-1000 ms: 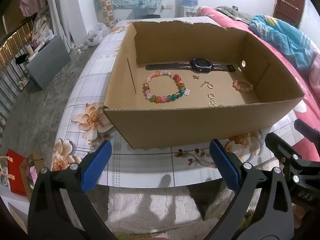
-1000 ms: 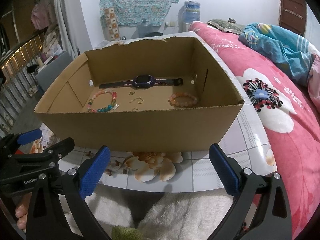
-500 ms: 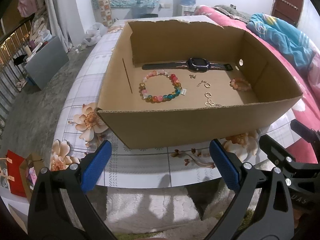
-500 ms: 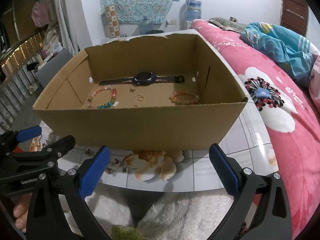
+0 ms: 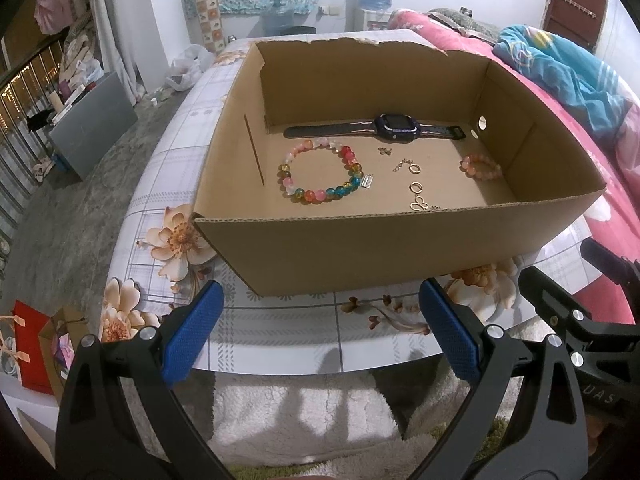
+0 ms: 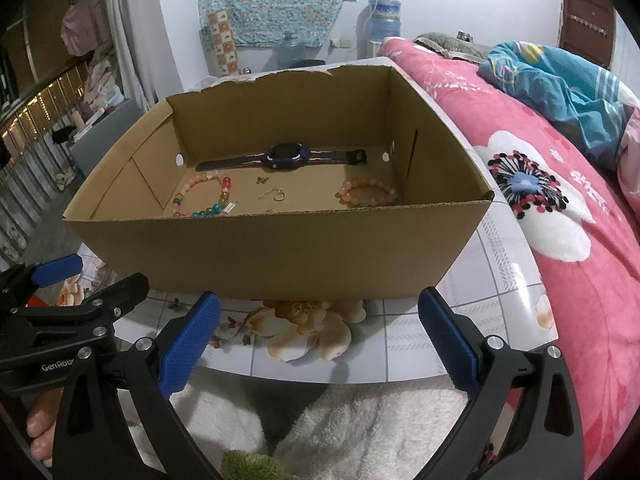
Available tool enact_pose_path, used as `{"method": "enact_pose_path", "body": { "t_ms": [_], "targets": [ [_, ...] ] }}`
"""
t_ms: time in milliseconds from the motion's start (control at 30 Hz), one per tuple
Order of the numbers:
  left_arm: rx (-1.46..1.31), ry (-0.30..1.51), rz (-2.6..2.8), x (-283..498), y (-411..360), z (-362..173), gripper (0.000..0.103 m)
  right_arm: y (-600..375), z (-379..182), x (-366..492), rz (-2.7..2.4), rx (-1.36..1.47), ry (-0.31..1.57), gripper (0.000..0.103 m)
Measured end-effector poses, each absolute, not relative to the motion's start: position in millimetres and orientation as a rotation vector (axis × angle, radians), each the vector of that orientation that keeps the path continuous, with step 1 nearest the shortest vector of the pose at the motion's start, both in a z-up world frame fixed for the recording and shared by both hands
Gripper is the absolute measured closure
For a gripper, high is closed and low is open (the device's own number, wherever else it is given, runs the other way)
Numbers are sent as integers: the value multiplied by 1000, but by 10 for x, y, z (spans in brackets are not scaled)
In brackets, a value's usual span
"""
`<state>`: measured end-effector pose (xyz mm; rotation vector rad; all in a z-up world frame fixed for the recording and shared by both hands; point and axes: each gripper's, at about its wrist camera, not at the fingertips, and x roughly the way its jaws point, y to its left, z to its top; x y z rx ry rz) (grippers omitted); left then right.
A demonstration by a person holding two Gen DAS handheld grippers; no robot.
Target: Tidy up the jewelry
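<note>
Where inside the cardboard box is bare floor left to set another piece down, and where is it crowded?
Inside the cardboard box, bare floor lies between the multicoloured bead bracelet and the left wall, and between the gold rings and the pink bead bracelet. The middle is crowded; the watch fills the back wall. Both the left gripper and right gripper are open, outside.

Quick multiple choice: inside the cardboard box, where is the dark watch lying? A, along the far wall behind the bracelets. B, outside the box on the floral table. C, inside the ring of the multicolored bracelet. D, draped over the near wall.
A: the watch lies stretched flat along the far wall of the cardboard box, behind the multicolored bracelet and the pink bracelet.
</note>
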<state>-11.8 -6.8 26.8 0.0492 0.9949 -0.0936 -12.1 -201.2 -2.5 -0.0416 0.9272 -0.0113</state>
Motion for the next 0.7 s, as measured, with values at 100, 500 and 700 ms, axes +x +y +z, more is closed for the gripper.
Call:
{"method": "enact_pose_path", "body": {
  "t_ms": [100, 500, 700],
  "targets": [
    [48, 996, -95, -116, -67, 268, 8, -2011, -27, -121, -11, -42, 928, 7],
    [47, 1000, -91, -109, -44, 255, 8, -2009, -35, -129, -11, -39, 929, 7],
    [47, 1000, -90, -104, -44, 252, 8, -2013, -34, -126, -10, -38, 931, 7]
  ]
}}
